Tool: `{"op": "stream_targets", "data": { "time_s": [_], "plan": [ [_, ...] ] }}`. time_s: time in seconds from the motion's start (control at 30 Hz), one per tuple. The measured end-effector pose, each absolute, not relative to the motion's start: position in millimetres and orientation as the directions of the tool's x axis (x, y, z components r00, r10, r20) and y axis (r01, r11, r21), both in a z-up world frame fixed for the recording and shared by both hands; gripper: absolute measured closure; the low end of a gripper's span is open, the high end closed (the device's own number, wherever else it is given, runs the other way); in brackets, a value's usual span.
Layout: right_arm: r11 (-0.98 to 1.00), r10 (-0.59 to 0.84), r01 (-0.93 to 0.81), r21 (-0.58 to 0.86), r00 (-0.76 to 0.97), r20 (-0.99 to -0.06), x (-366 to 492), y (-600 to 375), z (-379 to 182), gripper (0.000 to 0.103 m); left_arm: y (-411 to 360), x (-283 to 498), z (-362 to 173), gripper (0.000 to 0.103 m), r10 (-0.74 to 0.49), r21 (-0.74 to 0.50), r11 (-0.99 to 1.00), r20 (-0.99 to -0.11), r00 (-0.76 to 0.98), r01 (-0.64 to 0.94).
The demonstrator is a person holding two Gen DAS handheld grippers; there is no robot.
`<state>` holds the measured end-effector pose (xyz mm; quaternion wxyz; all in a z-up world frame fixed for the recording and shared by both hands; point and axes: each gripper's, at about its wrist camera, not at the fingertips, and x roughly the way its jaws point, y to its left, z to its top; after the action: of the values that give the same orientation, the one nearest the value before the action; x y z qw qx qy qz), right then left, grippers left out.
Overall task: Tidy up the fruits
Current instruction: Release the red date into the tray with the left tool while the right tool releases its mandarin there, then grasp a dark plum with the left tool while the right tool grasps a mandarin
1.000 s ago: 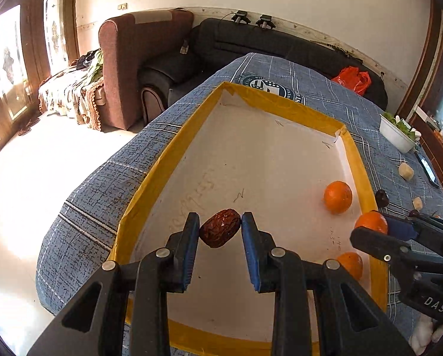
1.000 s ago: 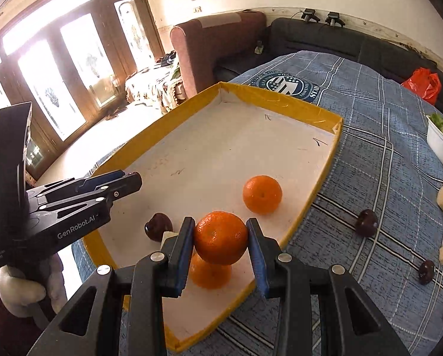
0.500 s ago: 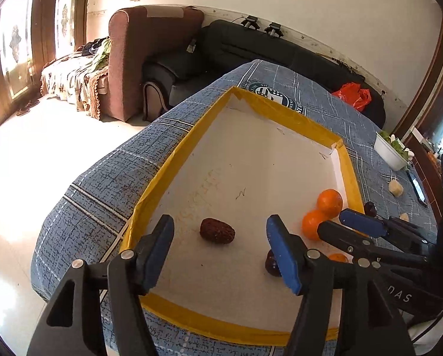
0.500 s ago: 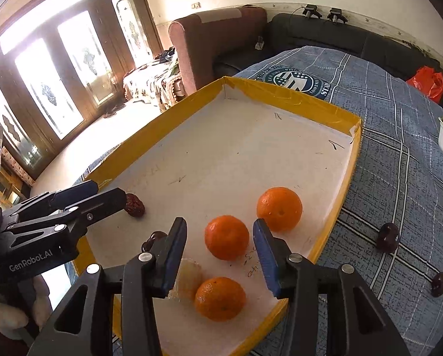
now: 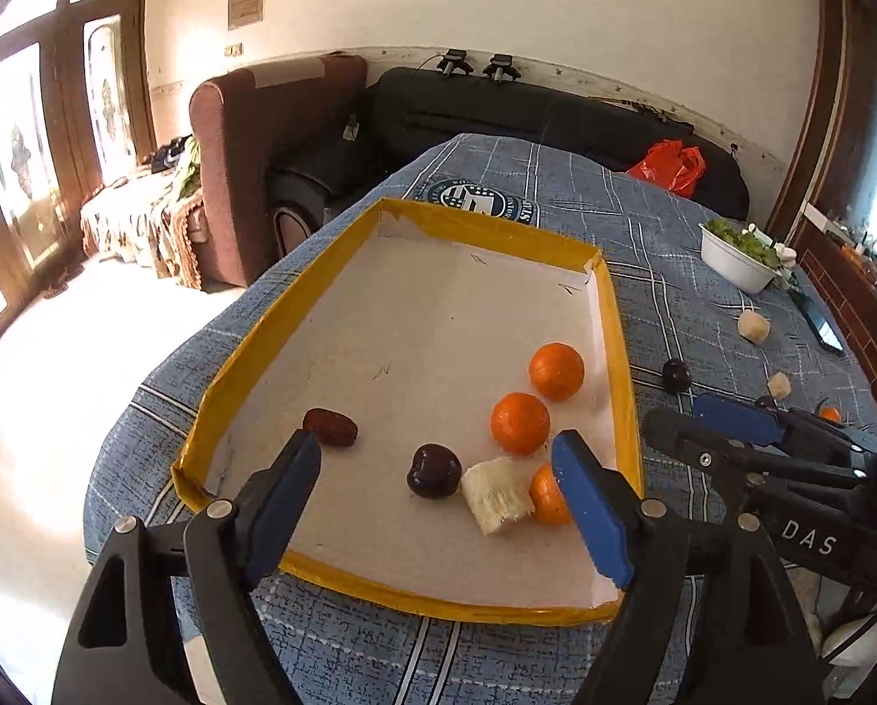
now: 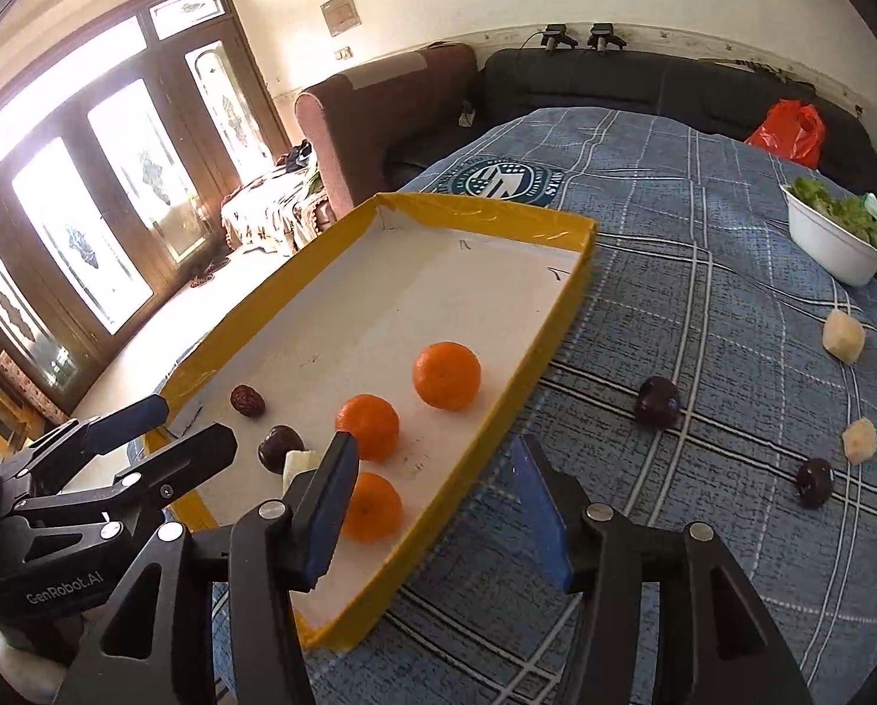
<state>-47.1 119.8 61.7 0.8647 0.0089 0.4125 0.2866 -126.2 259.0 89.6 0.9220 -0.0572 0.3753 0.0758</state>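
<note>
A yellow-rimmed white tray (image 5: 485, 229) (image 6: 485, 208) lies on the blue checked tablecloth. In it lie three oranges (image 5: 519, 422) (image 6: 445, 375), a red date (image 5: 331, 427) (image 6: 245, 399), a dark plum (image 5: 434, 470) (image 6: 280, 446) and a pale fruit chunk (image 5: 496, 493). My left gripper (image 5: 438, 499) is open and empty above the tray's near end. My right gripper (image 6: 435, 505) is open and empty over the tray's right rim; it also shows in the left wrist view (image 5: 726, 429). Loose on the cloth lie dark plums (image 6: 656, 402) (image 6: 814, 482) and pale chunks (image 6: 843, 336) (image 6: 859, 440).
A white bowl of greens (image 6: 832, 238) (image 5: 738, 261) stands at the table's far right. A phone (image 5: 820, 326) lies near the right edge. A red bag (image 6: 788, 132) sits on the black sofa behind the table. A brown armchair (image 5: 274, 135) stands at the left.
Both grippers have opened wider and drawn back from the tray. The date released by the left and the orange released by the right now lie in the tray.
</note>
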Motion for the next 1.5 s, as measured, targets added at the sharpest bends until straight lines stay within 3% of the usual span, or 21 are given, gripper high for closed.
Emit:
{"op": "stream_targets", "data": {
  "time_s": [0.17,0.47,0.87,1.5],
  "plan": [
    [0.856,0.491,-0.438,0.275,0.523,-0.696,-52.5,79.3,62.5,0.043,229.1,-134.5,101.3,0.023,0.138,0.036,0.987,-0.67,0.73,-0.154],
    [0.893,0.446,-0.337,0.297,0.58,-0.681,-69.4,1.5,60.0,0.042,191.4,-137.5,108.2,0.023,0.11,0.077,0.994,-0.664,0.739,-0.079],
    [0.942,0.243,0.007,0.336,0.678,-0.694,-66.0,-176.6,51.9,0.043,157.4,-115.4,87.9,0.023,-0.147,-0.114,0.989,-0.726,0.671,0.094],
    [0.943,0.204,0.081,0.322,0.625,-0.753,3.9,-183.5,11.1,0.043,69.4,-42.9,53.5,0.023,-0.274,-0.146,0.955,-0.775,0.57,0.26]
  ]
}}
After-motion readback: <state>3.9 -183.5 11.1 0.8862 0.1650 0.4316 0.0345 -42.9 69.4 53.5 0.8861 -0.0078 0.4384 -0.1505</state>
